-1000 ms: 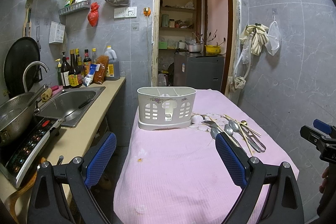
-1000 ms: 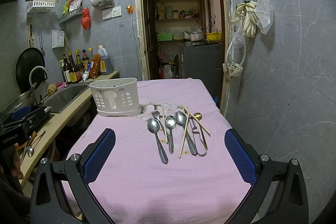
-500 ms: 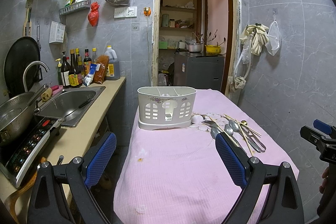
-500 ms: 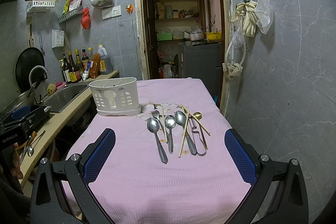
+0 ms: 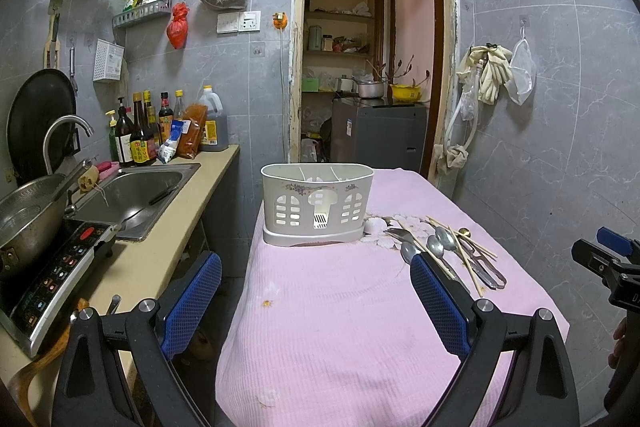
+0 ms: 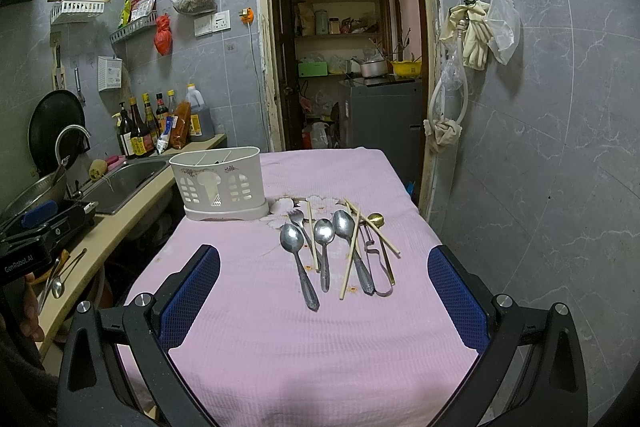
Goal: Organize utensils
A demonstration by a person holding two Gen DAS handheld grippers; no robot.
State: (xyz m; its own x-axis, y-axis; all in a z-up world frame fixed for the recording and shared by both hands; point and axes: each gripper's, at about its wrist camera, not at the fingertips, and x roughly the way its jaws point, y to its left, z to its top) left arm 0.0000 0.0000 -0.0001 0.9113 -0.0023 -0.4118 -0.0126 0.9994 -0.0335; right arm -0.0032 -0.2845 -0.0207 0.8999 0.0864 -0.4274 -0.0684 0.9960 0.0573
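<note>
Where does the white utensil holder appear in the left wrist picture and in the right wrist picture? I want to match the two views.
Left wrist view: the white utensil holder stands at the centre, on the far part of the pink tablecloth, left of the loose spoons.
Right wrist view: it stands left of centre, at the cloth's far left corner.
Shared landmark: the open doorway behind the table.

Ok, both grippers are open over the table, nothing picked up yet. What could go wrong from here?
1. The spoons, fork and chopsticks overlap, so the right gripper may catch two at once or scatter them.
2. The caddy stands at the table's left edge; a nudge could tip it off.
3. Flat handles on soft cloth may slip the grasp.
</note>
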